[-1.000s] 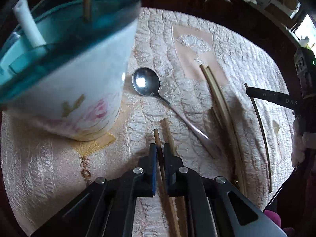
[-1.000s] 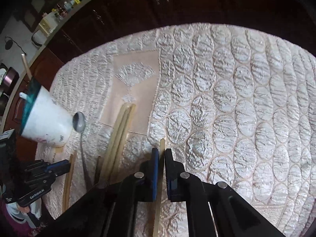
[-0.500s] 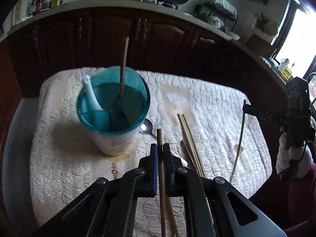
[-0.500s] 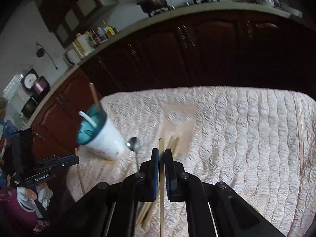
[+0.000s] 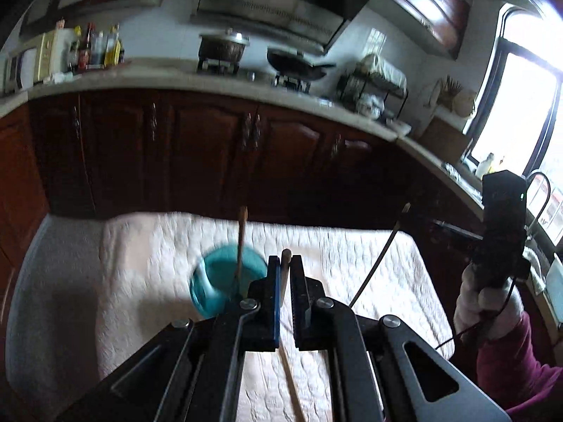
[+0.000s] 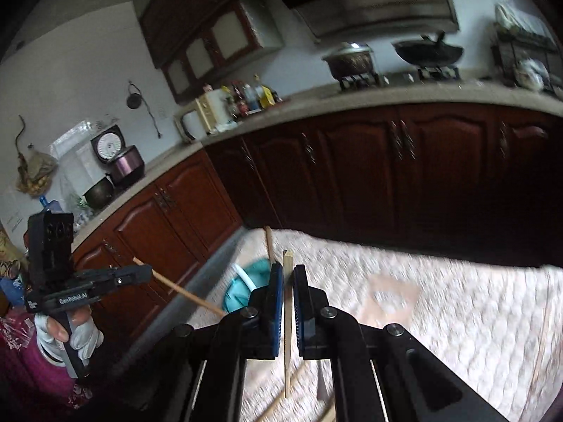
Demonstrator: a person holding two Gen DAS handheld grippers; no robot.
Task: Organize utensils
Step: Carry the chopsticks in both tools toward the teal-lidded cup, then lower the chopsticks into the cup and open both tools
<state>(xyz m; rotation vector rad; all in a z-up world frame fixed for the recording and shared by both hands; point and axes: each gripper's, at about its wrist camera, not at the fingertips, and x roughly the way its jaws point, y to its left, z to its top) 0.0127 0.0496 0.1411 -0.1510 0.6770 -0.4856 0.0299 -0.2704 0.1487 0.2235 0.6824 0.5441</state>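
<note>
- The brown chopstick (image 5: 285, 258) is pinched between the jaws of the left gripper (image 5: 285, 267); its blunt tip pokes out past the fingertips toward 12 o'clock, and its shaft runs back under the gripper toward 6 o'clock.
- The pale chopstick (image 6: 288, 302) is clamped the same way in the right gripper (image 6: 288, 274): square end just beyond the fingertips at 12 o'clock, the rest hanging down between the arms toward 6 o'clock.
- Both grippers are closed on their sticks, with no visible gap either side of the wood.
- The teal-rimmed cup (image 5: 225, 285) stands on the quilted cream tablecloth (image 5: 147, 263), just at 9 o'clock of the left fingertips; in the right wrist view it is partly hidden behind the left finger, at about 10 o'clock.
- A chopstick already in the cup (image 5: 241, 242) stands nearly upright, leaning slightly toward 12 o'clock; a white handle (image 6: 245, 276) also sticks out of the cup.
- More utensils lie on the cloth (image 6: 281, 401) under the right gripper, blurred.
- From the left wrist, the right gripper appears at 3 o'clock, held in a white-gloved hand (image 5: 485, 302) with a maroon sleeve (image 5: 513, 369).
- From the right wrist, the left gripper shows at 9 o'clock, its stick slanting toward 4 o'clock.
- Dark wooden cabinets (image 6: 404, 168) and a countertop (image 5: 176, 79) with a pot (image 5: 223, 47) and wok (image 5: 295, 65) fill the background.
</note>
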